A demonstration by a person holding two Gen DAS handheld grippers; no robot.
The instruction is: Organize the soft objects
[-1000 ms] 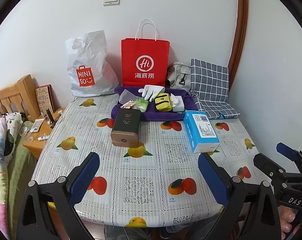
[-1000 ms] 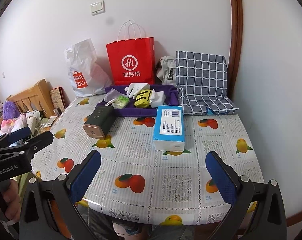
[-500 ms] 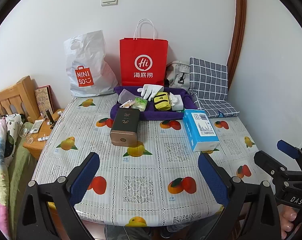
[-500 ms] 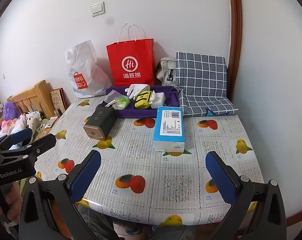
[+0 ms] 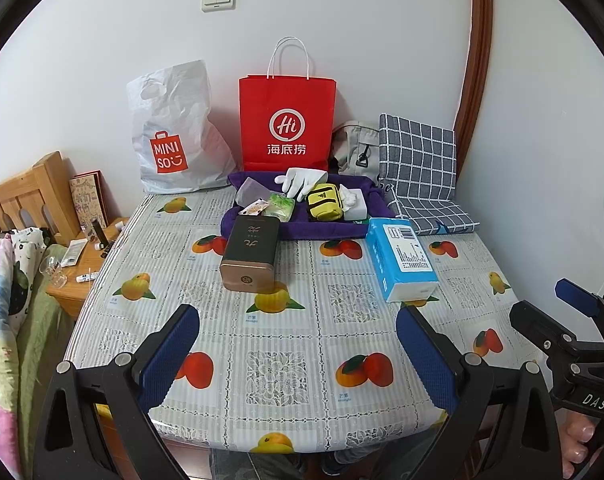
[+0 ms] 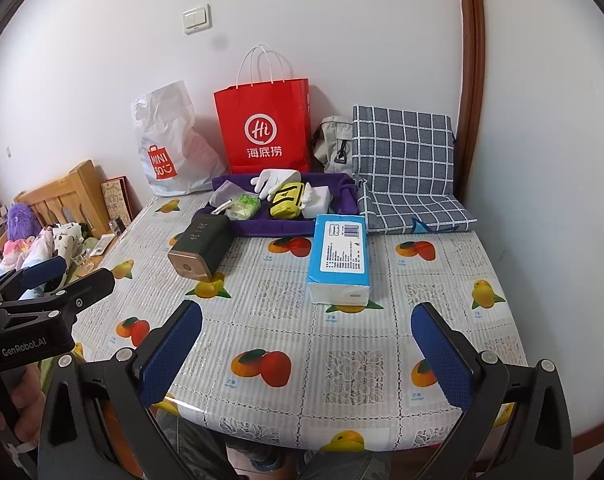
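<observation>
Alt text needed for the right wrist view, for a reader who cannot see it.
The open right gripper hovers empty at the near edge of a fruit-print table, facing a blue tissue pack, a dark tin and a purple tray of small items. The left gripper shows at left.

Soft, even daylight fills both fisheye views, and focus is sharp throughout. Black vignette rings the corners, and the door frame bows at the edge. The tablecloth shows glare along its near rim. Shadows are faint.
</observation>
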